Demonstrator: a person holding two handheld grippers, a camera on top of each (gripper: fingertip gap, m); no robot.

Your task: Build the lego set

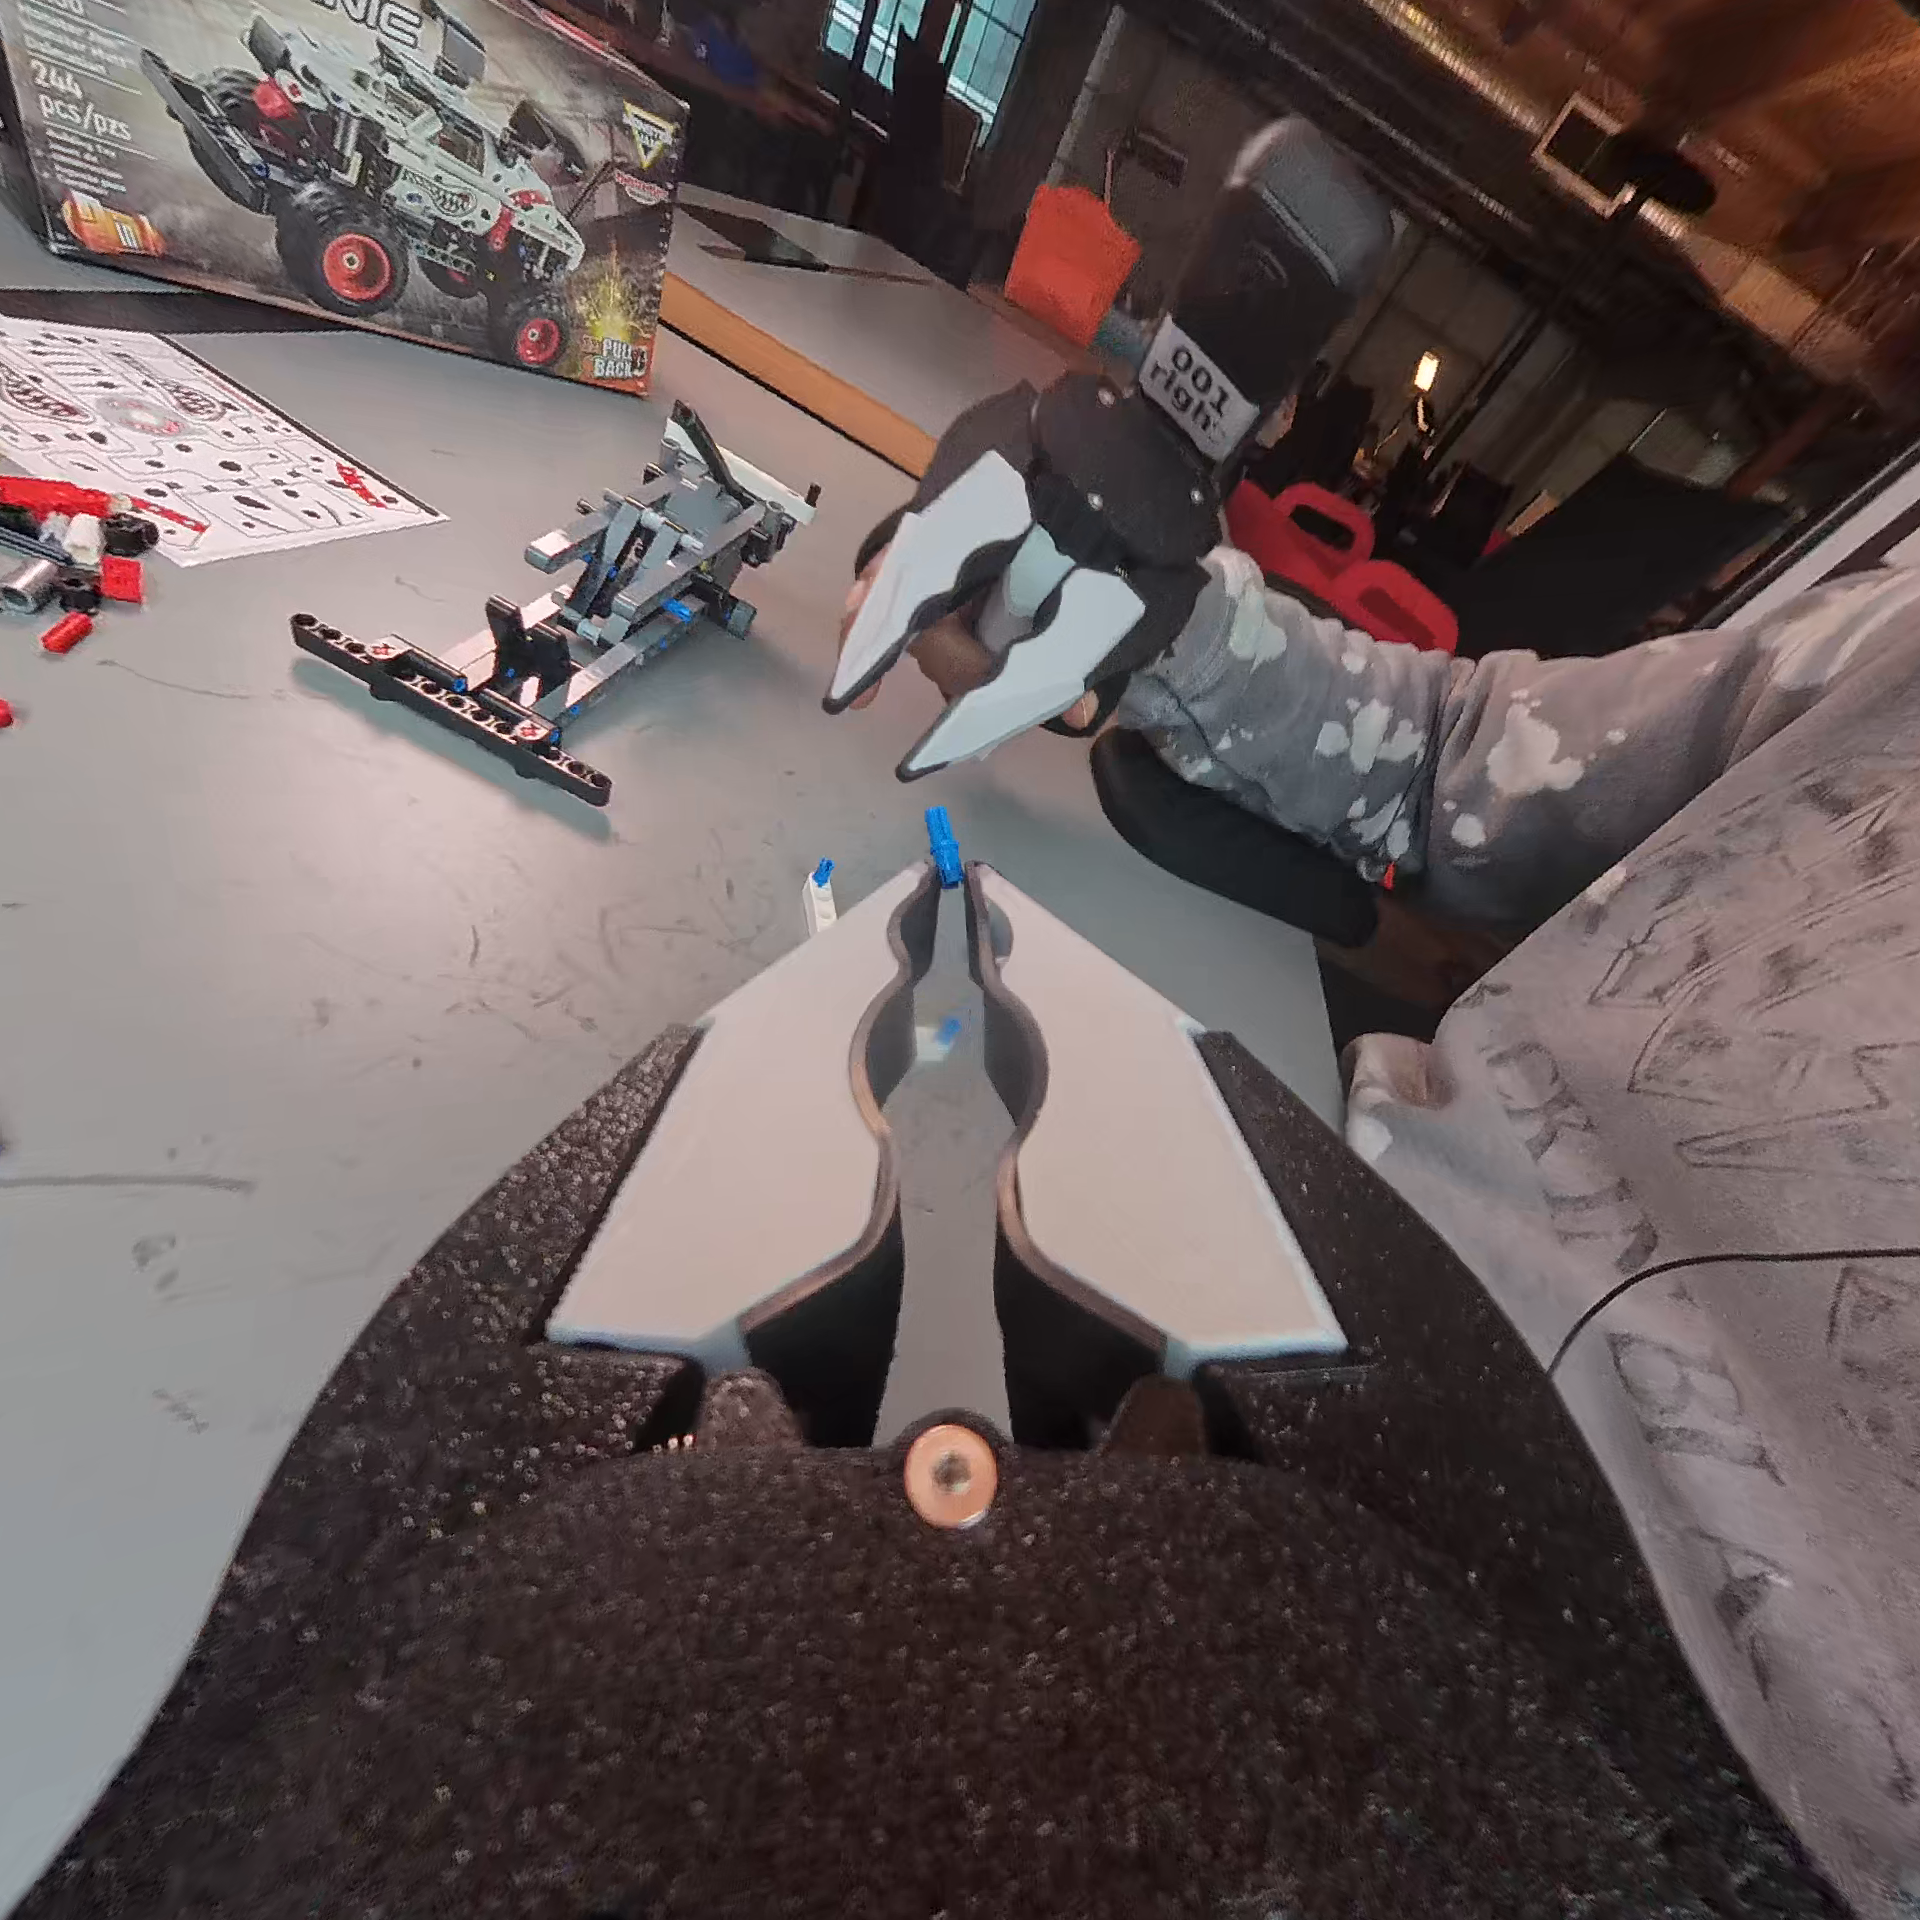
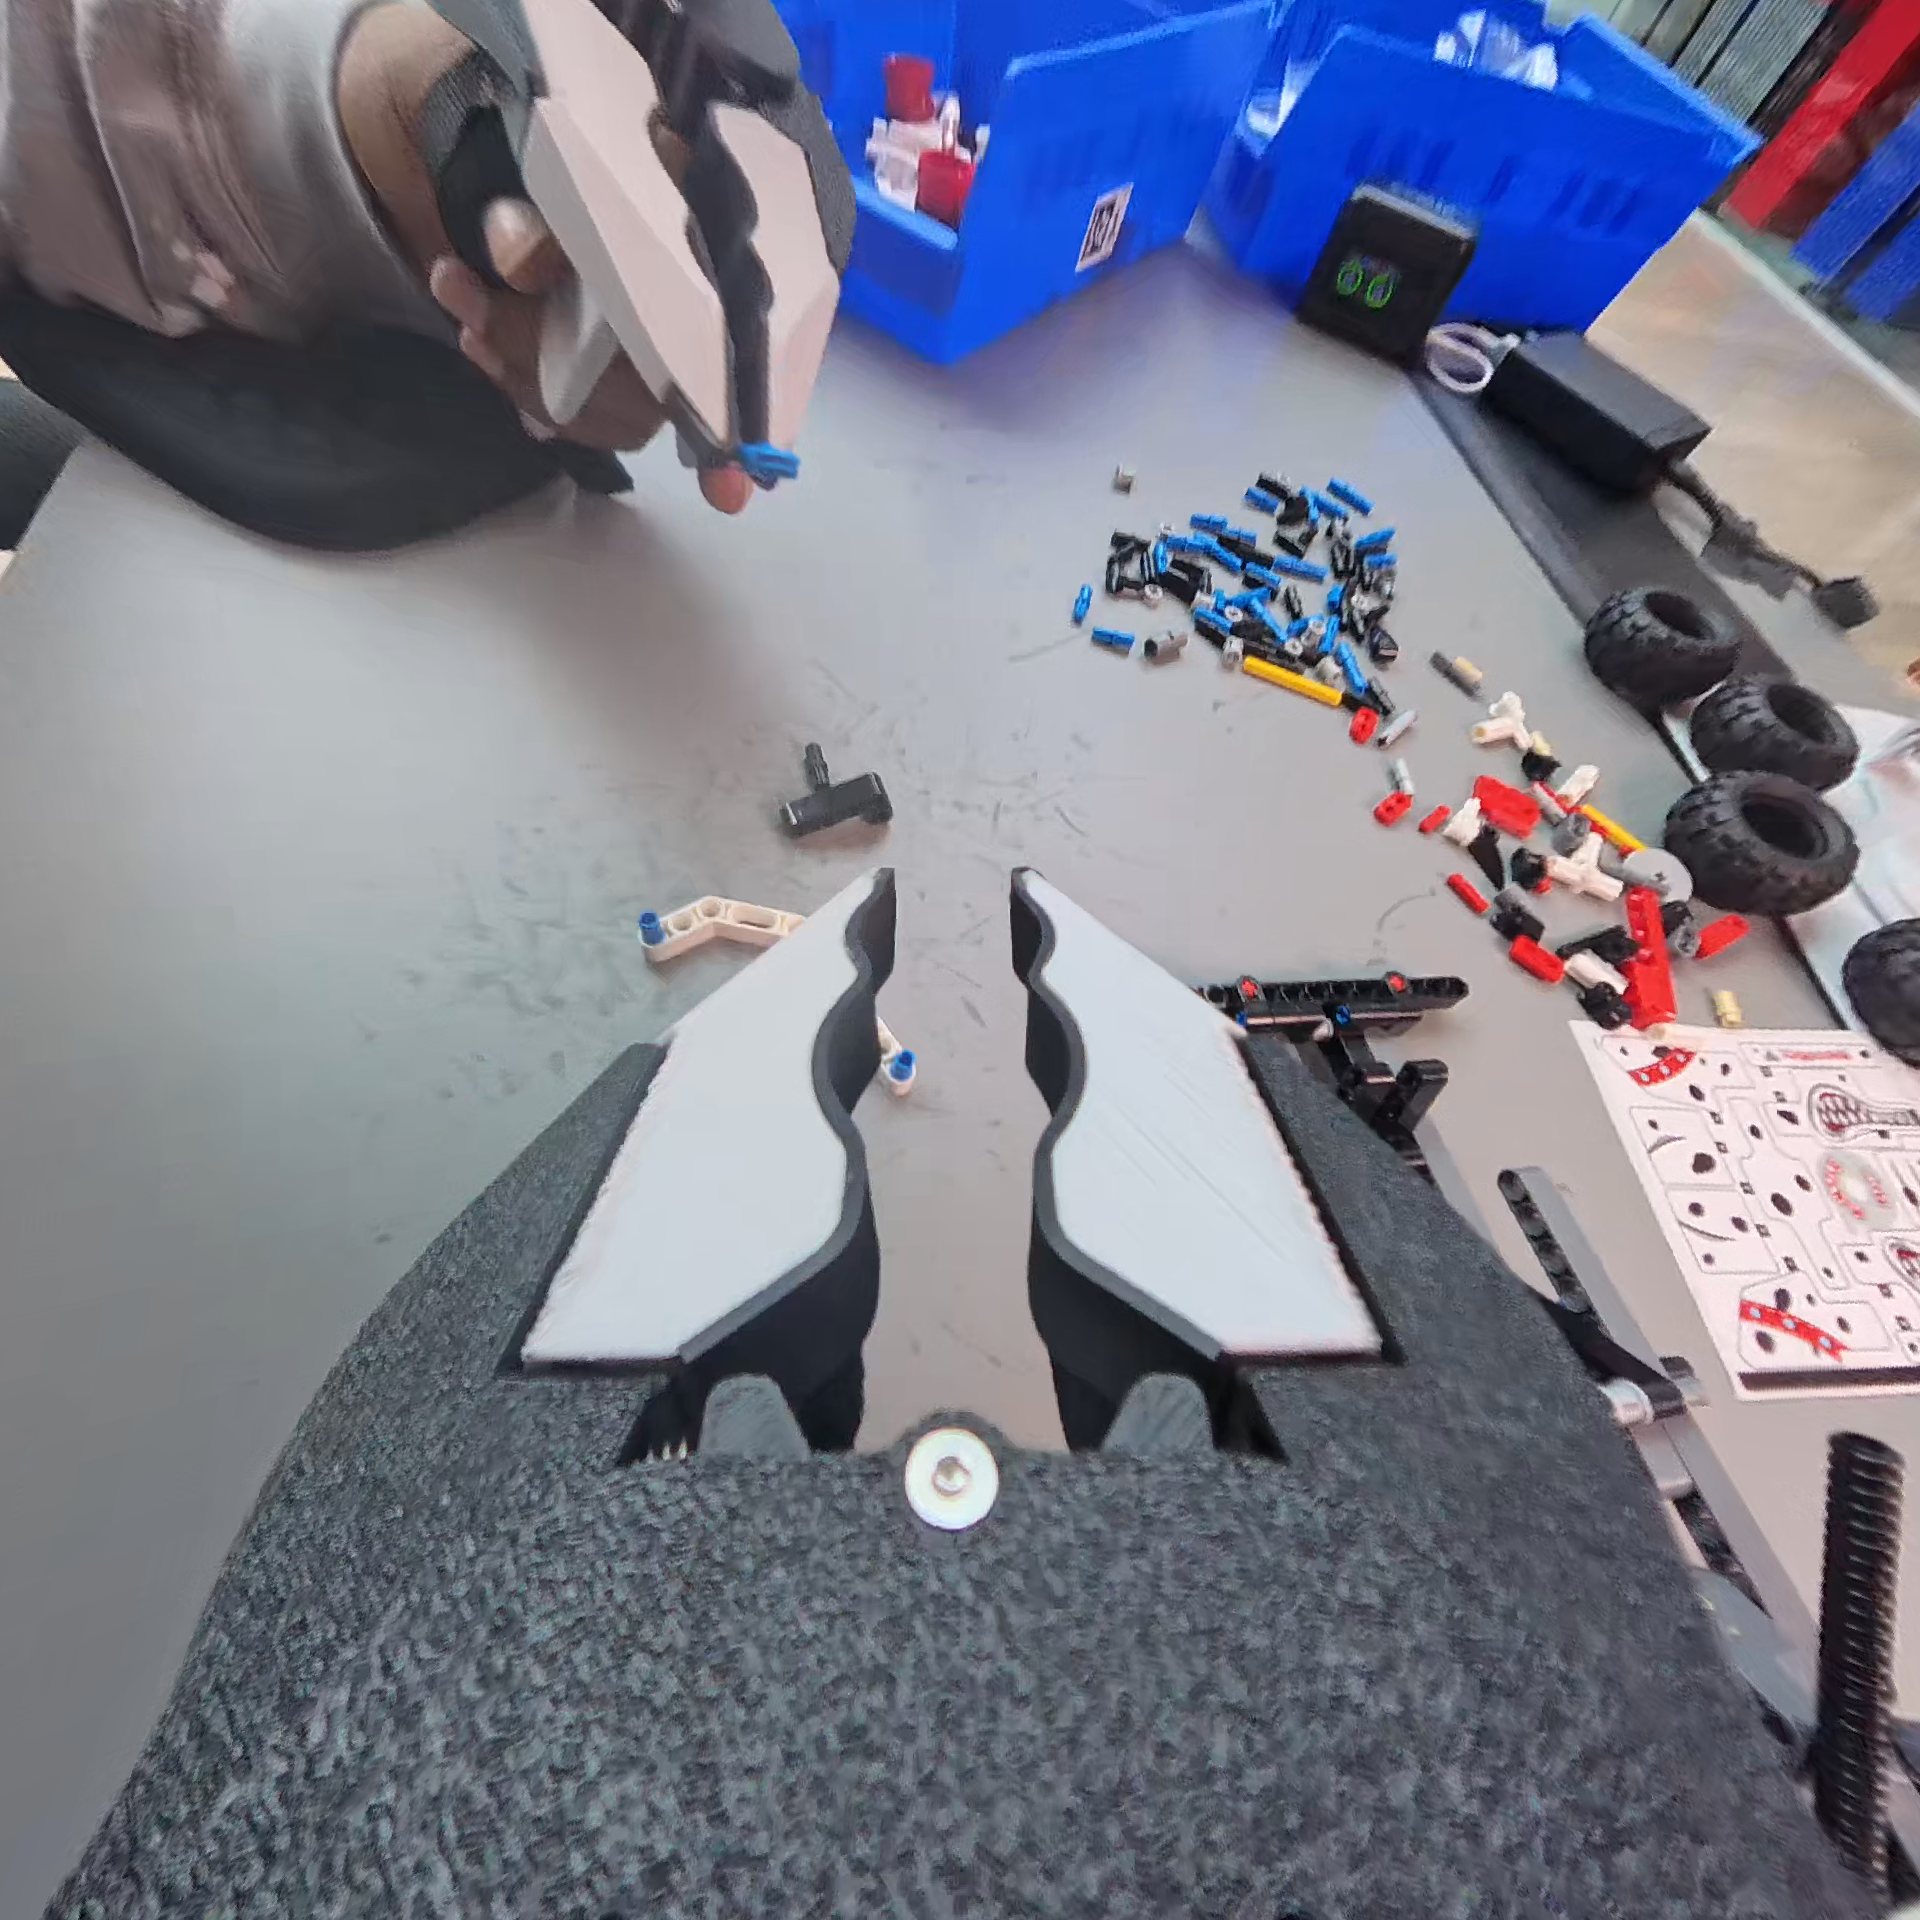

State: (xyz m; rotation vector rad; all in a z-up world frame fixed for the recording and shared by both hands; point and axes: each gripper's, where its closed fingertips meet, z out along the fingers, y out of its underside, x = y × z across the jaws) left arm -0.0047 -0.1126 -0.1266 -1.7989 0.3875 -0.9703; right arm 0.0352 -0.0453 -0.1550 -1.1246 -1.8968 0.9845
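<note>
Pin — blue, long axis pointing forward beyond left gripper tips.

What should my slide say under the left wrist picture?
Left gripper pinches a blue pin while the open right gripper waits.

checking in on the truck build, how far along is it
Done: a grey and black chassis frame lies assembled on the grey table. In hand: the left tongs pinch a small blue pin; the right tongs are open, empty. Left: four black rubber tyres, the heap of small loose parts and the sticker sheet are unused.
</note>
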